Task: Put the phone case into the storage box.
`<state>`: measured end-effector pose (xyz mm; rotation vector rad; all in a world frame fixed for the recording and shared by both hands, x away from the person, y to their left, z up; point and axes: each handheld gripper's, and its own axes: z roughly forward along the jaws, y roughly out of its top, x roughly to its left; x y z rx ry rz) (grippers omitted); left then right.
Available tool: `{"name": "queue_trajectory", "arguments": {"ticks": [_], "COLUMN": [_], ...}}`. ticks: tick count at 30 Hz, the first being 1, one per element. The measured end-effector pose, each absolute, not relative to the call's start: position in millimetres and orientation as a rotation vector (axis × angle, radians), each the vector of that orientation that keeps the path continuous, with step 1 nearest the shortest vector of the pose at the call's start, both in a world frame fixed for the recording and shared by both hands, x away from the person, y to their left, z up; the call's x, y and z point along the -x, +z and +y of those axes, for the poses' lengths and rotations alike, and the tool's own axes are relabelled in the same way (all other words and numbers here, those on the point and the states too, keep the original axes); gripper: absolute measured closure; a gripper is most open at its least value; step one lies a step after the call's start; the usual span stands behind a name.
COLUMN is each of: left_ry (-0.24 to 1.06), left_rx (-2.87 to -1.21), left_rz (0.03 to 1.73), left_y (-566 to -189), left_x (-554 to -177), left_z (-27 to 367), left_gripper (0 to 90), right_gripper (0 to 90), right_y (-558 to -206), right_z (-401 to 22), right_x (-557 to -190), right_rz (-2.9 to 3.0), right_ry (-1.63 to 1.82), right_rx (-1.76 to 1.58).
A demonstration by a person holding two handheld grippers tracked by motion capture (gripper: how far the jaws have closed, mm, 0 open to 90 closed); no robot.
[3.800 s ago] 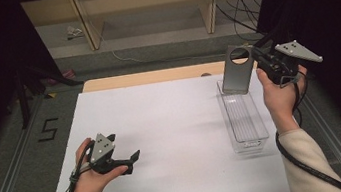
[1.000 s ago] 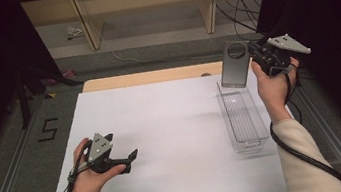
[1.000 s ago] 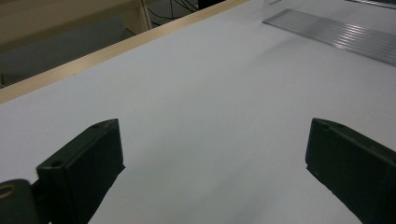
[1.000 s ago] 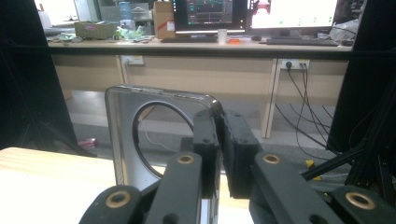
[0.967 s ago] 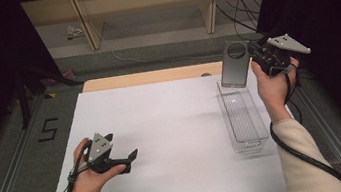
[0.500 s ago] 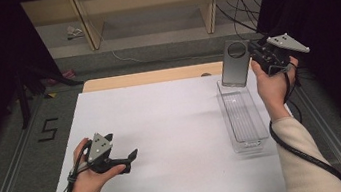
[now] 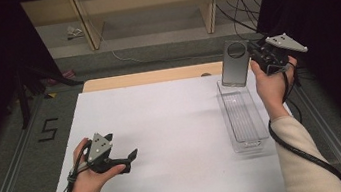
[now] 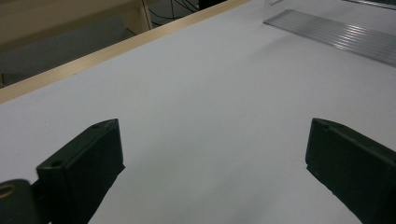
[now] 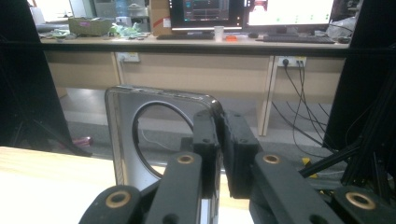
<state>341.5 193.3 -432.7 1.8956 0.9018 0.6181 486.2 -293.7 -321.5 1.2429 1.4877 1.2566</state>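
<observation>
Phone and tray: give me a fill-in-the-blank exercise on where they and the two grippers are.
1. The right gripper is shut on the ____.
2. The phone is held upright above the far end of the clear ____.
3. The left gripper rests low on the white table with its jaws ____.
4. The tray lies on the table's ____ side in the high view.

Missing words: phone; tray; open; right

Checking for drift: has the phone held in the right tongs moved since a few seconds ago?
Yes. The phone has shifted slightly up-picture, toward the far end of the clear tray.
</observation>
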Motion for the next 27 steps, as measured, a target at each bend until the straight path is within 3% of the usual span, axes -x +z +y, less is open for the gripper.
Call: {"name": "queue_trajectory", "arguments": {"ticks": [27], "left_ry": [0.622], "left_rx": [-1.898], "left_rz": [0.902], "left_y": [-433.2], "left_x": [-341.7], "left_z": [194.4], "left_gripper": [3.6], "right_gripper": [84.6], "right_y": [-326.4], "right_z": [-295.5], "right_x": [-494.5], "right_rz": [1.489], "right_ry": [1.242], "right_rx": [-1.255]}}
